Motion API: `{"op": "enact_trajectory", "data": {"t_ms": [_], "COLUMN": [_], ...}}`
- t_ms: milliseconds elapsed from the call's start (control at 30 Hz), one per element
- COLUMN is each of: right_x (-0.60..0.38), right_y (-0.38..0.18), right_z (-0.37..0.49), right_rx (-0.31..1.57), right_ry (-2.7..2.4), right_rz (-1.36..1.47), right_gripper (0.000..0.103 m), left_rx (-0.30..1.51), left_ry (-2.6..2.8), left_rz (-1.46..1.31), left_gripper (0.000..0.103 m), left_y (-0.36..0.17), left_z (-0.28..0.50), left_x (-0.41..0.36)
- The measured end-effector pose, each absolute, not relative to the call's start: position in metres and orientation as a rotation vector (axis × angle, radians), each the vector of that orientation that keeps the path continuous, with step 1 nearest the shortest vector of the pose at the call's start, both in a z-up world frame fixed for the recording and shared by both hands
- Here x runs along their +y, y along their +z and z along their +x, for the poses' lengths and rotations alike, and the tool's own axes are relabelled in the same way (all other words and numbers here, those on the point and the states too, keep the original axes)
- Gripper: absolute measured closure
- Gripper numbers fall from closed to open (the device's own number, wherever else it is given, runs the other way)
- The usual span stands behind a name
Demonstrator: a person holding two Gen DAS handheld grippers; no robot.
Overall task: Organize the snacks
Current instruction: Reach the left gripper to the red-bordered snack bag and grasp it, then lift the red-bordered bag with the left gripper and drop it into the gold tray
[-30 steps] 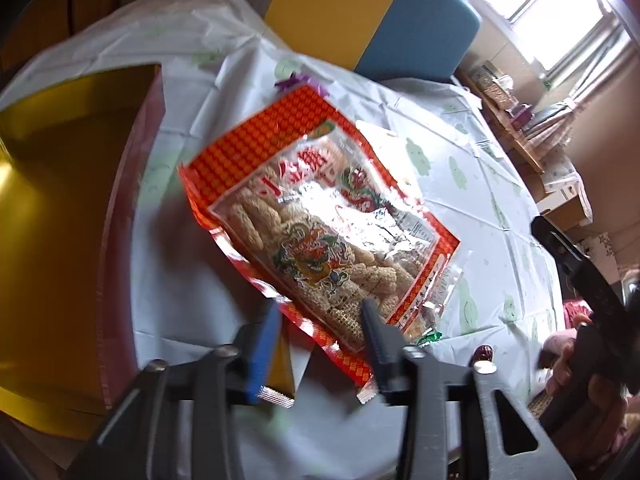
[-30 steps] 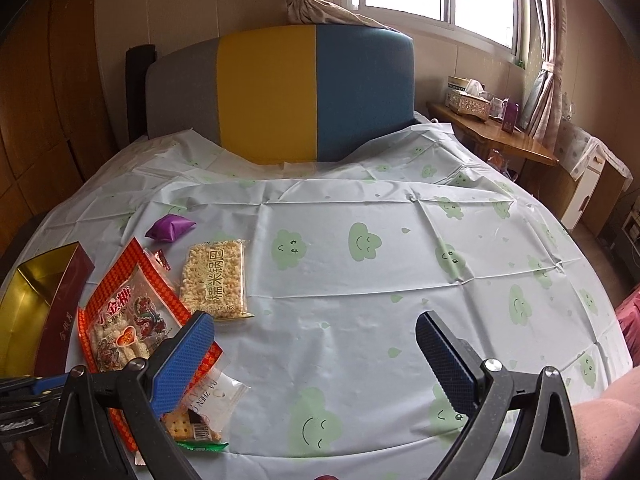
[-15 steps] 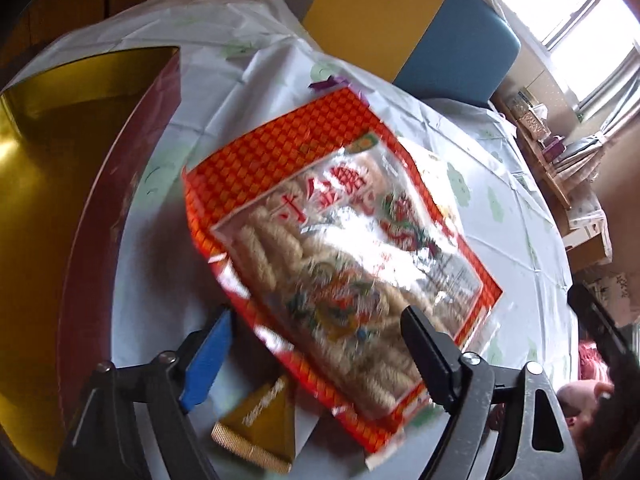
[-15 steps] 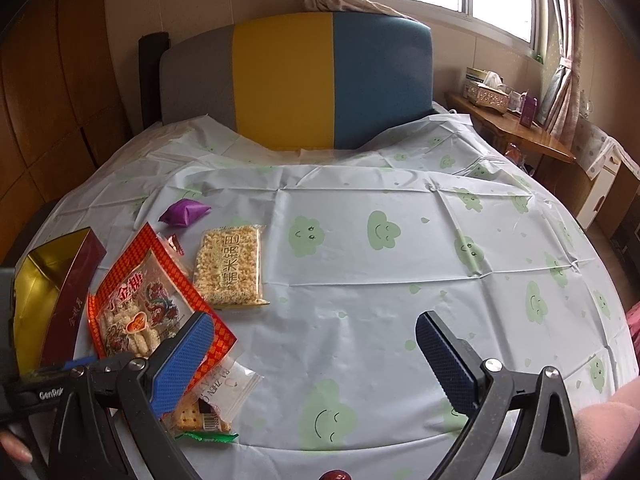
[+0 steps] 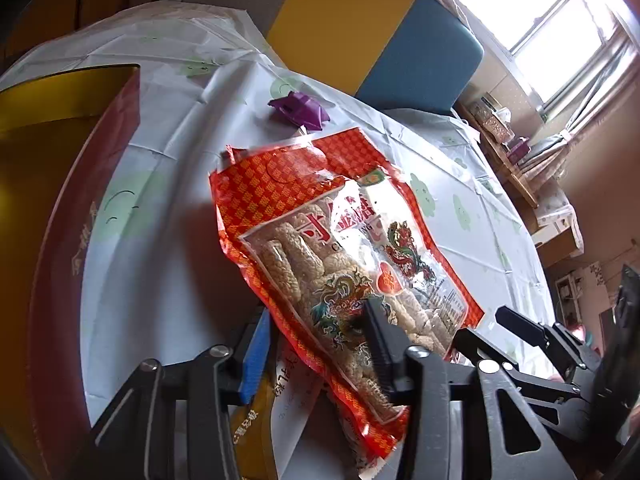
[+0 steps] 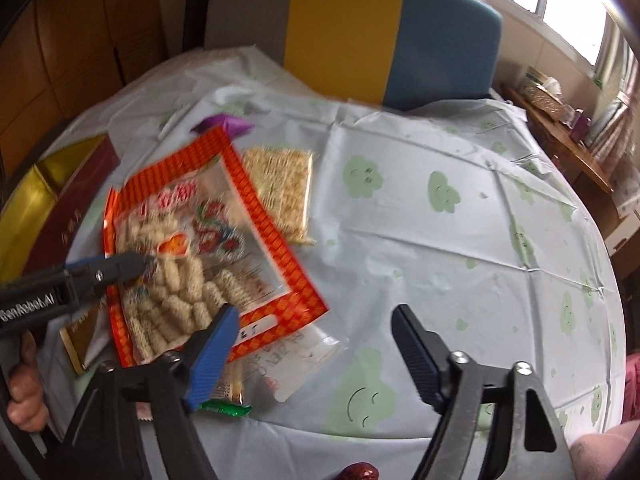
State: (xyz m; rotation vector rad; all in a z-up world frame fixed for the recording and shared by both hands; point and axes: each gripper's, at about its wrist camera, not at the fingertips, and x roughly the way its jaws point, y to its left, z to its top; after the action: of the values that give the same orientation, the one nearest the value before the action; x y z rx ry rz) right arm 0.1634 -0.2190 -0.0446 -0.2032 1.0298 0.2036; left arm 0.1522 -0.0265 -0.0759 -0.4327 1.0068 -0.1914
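Note:
An orange-red bag of puffed sticks (image 5: 320, 220) (image 6: 192, 240) lies aslant on the cloud-print tablecloth (image 6: 440, 260), its left edge raised. My left gripper (image 5: 316, 320) is closing on the bag's near end, with the blue pad (image 5: 256, 356) under its left edge and the black finger (image 5: 380, 352) on top. My right gripper (image 6: 316, 356) hangs low over the table's front, its jaws closing. A corner of a clear cracker packet (image 6: 296, 360) lies between them, untouched. A gold-lined red box (image 5: 60, 200) (image 6: 60, 200) stands at the left.
A purple packet (image 5: 298, 108) (image 6: 224, 124) and a puffed-rice packet (image 6: 284, 192) lie beyond the bag. A small gold packet (image 5: 252, 432) lies under its near end. A green wrapper (image 6: 224, 408) and a red date (image 6: 360, 472) lie near the front edge. A hand (image 6: 24, 384) holds the left gripper.
The left jaws spread wide, then narrowed around the bag's near end, and its left edge lifted. The right gripper dropped toward the table, tilted down, and its jaws narrowed.

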Motion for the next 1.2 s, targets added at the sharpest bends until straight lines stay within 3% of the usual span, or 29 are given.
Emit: {"op": "enact_trajectory", "data": {"t_ms": [67, 167, 200, 300, 367, 533, 733, 767, 800, 833, 1000, 1200], "right_x": [-0.215, -0.213, -0.214, -0.215, -0.216, -0.216, -0.214, -0.214, -0.214, -0.214, -0.211, -0.218], "right_y": [-0.046, -0.048, -0.048, -0.051, -0.052, -0.052, -0.054, -0.055, -0.054, -0.054, -0.053, -0.042], "right_z": [0.162, 0.162, 0.163, 0.167, 0.168, 0.169, 0.168, 0.168, 0.168, 0.168, 0.167, 0.168], "right_rx": [1.018, 1.016, 1.022, 1.047, 1.054, 1.060, 1.062, 1.067, 1.067, 1.066, 1.064, 1.061], "right_ry": [0.223, 0.228, 0.229, 0.232, 0.232, 0.219, 0.213, 0.209, 0.210, 0.212, 0.226, 0.256], "right_rz": [-0.222, -0.226, -0.214, -0.198, -0.191, -0.200, -0.222, -0.222, -0.222, -0.224, -0.238, -0.165], "right_gripper": [0.035, 0.035, 0.035, 0.035, 0.039, 0.040, 0.042, 0.042, 0.042, 0.042, 0.044, 0.044], "left_rx": [1.014, 1.016, 1.016, 0.977, 0.943, 0.946, 0.973, 0.975, 0.965, 0.941, 0.878, 0.814], "left_ry": [-0.176, -0.203, -0.217, -0.244, -0.273, -0.291, -0.288, -0.276, -0.266, -0.257, -0.286, -0.283], "left_rz": [-0.445, -0.457, -0.453, -0.390, -0.371, -0.342, -0.339, -0.311, -0.295, -0.284, -0.252, -0.246], "left_gripper": [0.042, 0.042, 0.045, 0.068, 0.072, 0.072, 0.065, 0.069, 0.084, 0.089, 0.097, 0.099], "left_y": [-0.079, -0.081, -0.079, -0.064, -0.056, -0.059, -0.070, -0.069, -0.065, -0.058, -0.032, -0.006], "left_z": [0.156, 0.163, 0.162, 0.157, 0.153, 0.159, 0.171, 0.171, 0.168, 0.166, 0.149, 0.134], "left_x": [-0.027, -0.030, -0.033, -0.044, -0.046, -0.048, -0.060, -0.062, -0.063, -0.063, -0.061, -0.042]}}
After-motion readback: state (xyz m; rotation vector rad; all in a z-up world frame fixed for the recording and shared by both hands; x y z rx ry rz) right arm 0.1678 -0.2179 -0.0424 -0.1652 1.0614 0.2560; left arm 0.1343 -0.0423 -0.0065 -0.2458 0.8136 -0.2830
